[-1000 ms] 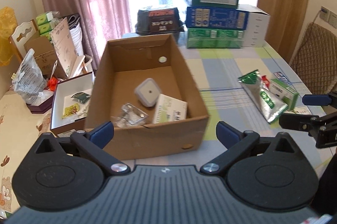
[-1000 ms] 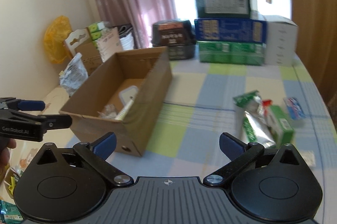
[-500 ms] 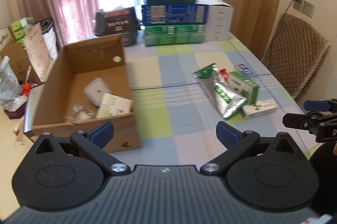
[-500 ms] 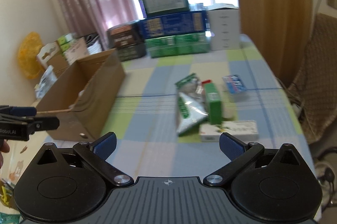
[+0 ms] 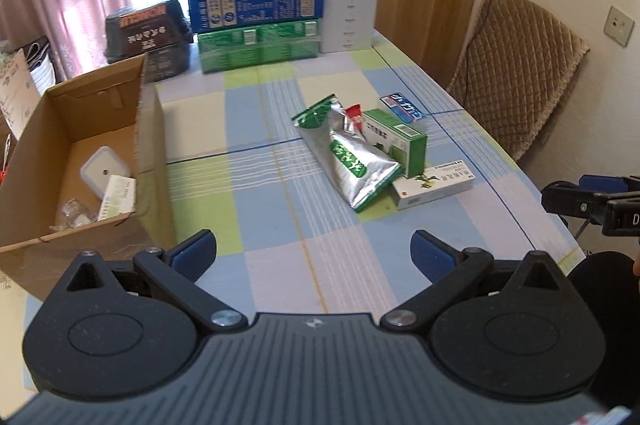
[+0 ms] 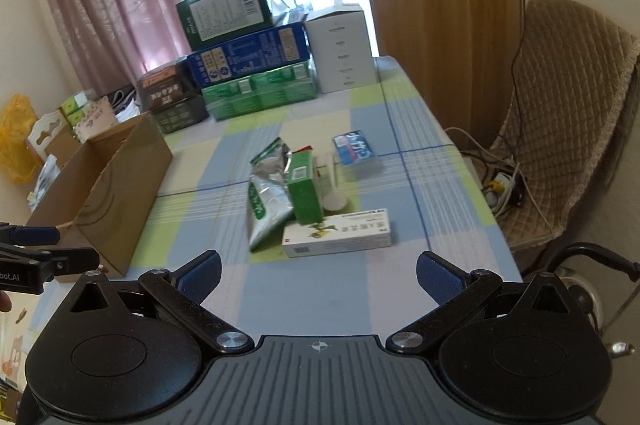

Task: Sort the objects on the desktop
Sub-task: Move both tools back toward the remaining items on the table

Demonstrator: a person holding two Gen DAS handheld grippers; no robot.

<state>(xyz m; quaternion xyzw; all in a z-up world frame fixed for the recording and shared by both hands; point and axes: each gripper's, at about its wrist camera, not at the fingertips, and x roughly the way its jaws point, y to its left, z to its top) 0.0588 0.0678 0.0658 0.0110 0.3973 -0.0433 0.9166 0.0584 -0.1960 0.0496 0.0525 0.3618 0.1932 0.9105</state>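
Swung rightward since the earlier frames, both views now centred on the loose pile rather than the corrugated cardboard box; left gripper spread wide, ribbed blue pads empty, above the checked tablecloth; right gripper likewise spread, holding nothing. Crinkled silver foil pouch lying flat mid-table, overlapping a glossy green carton; flat white rectangular box touching the carton's near end; small blue packet just beyond. Inside the box: rounded white square case, white leaflet packet, crumpled clear plastic. Stacked printed cartons at far edge; quilted brown chair right.
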